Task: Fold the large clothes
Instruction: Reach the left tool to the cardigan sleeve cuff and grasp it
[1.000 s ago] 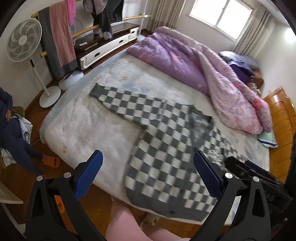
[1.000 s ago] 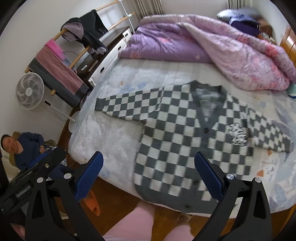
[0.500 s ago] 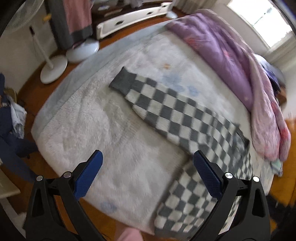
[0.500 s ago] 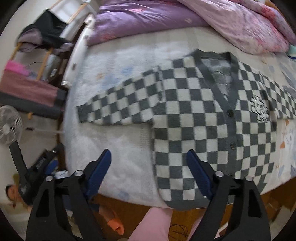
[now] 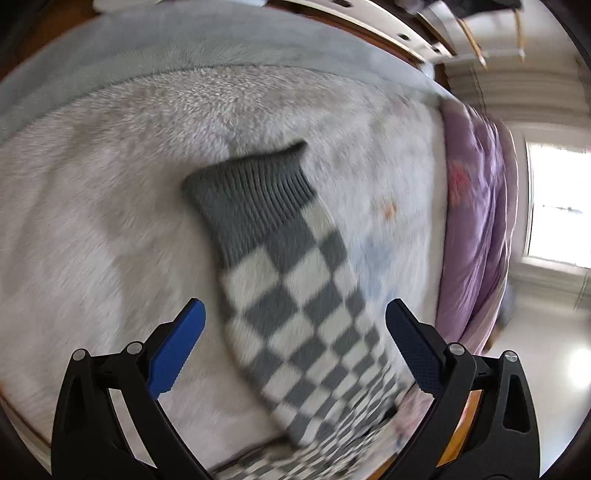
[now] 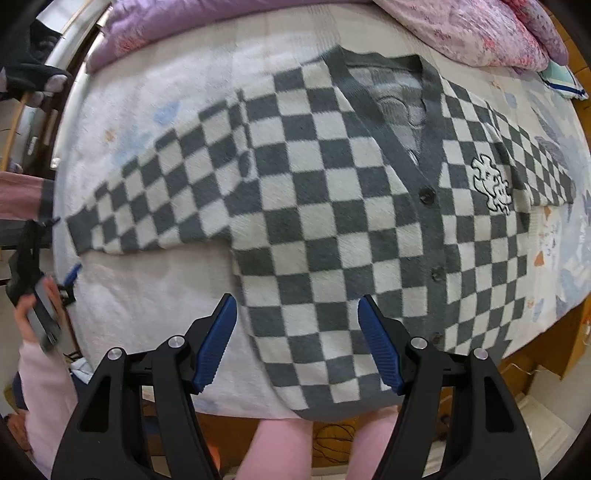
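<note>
Both my grippers have dropped toward the bed [image 6: 155, 302] since a second ago. My left gripper [image 5: 295, 334] now hangs close over the checkered cardigan's [image 6: 332, 206] outstretched sleeve [image 5: 295, 280], its fingers spread wide on either side of it — not touching. My right gripper [image 6: 297, 321] points down over the cardigan's lower hem corner; its fingers have just been narrowing yet stand apart, gripping nothing I can see. That cardigan lies flat, buttoned, on the white fleece blanket [image 5: 110, 184], the purple quilt [image 6: 207, 22] bunched beyond.
</note>
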`<action>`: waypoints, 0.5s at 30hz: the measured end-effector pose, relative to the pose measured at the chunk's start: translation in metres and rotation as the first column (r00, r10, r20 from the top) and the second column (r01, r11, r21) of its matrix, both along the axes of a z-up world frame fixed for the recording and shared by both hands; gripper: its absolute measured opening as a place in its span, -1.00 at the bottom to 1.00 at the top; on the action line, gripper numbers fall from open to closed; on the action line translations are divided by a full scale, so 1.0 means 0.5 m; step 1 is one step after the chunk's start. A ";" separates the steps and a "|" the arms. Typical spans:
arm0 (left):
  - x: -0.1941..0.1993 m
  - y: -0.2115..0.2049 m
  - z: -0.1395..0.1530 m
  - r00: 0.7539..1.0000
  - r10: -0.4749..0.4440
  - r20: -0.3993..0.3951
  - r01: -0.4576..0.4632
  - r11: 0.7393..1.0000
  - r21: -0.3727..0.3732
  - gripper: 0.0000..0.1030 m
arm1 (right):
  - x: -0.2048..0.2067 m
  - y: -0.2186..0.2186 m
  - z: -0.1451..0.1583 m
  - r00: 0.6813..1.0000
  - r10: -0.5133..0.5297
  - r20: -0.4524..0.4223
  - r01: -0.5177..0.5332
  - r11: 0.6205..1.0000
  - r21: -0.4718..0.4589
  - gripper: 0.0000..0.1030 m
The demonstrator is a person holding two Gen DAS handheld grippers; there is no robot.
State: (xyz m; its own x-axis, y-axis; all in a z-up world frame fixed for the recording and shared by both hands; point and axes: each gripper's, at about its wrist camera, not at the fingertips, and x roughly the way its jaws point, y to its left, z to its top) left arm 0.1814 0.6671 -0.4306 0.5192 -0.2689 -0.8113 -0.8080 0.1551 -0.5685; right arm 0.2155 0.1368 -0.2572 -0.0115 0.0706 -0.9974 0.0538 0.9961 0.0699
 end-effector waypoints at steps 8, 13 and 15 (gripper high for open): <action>0.006 0.053 -0.122 0.990 0.137 -0.035 -0.141 0.983 -0.120 0.84 | 0.009 -0.009 -0.040 0.999 -0.008 -0.049 0.006 0.999 -0.039 0.26; 0.036 0.057 -0.110 0.993 0.024 -0.117 -0.024 1.000 0.002 -0.65 | 0.030 0.001 -0.060 0.999 0.018 -0.049 -0.021 0.998 -0.052 0.26; 0.052 0.052 -0.098 0.991 -0.046 -0.125 0.055 0.996 0.069 -0.82 | 0.042 0.007 -0.074 0.998 0.024 -0.053 -0.026 0.999 -0.035 0.26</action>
State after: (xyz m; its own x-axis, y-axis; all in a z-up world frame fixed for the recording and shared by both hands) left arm 0.2072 0.6933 -0.4799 0.4013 -0.2305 -0.8865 -0.8614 0.2341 -0.4508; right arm 0.2365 0.1404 -0.2943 -0.0655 0.0342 -0.9973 0.0315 0.9990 0.0321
